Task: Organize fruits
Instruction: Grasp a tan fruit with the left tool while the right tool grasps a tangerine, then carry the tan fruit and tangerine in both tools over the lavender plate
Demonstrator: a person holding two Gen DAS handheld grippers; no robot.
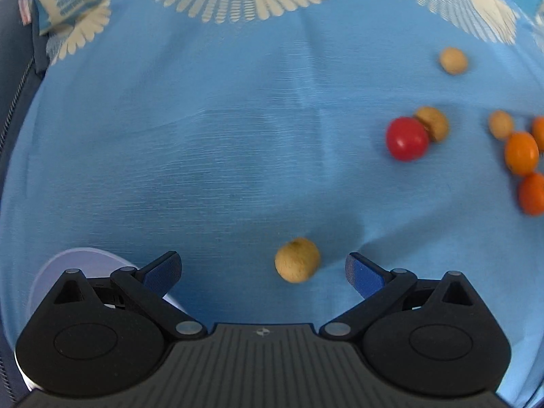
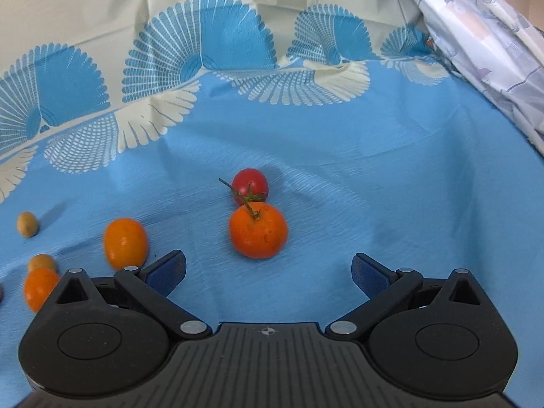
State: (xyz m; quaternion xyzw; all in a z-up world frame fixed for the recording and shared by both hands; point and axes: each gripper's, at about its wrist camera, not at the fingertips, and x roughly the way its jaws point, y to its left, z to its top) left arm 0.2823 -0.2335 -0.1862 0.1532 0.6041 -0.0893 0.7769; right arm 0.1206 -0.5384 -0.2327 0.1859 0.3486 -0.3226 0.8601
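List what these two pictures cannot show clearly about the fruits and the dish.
- Pale dish, left wrist view: mostly behind the left gripper.
- Orange fruit, left wrist view: cut by the right edge.
- Small orange fruit, right wrist view: partly behind the right gripper.

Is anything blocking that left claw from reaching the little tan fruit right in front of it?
Nothing visible does. The left gripper is open, and the tan fruit lies on bare blue cloth just ahead, nearer its right finger. The red tomato and the other fruits sit farther off to the right.
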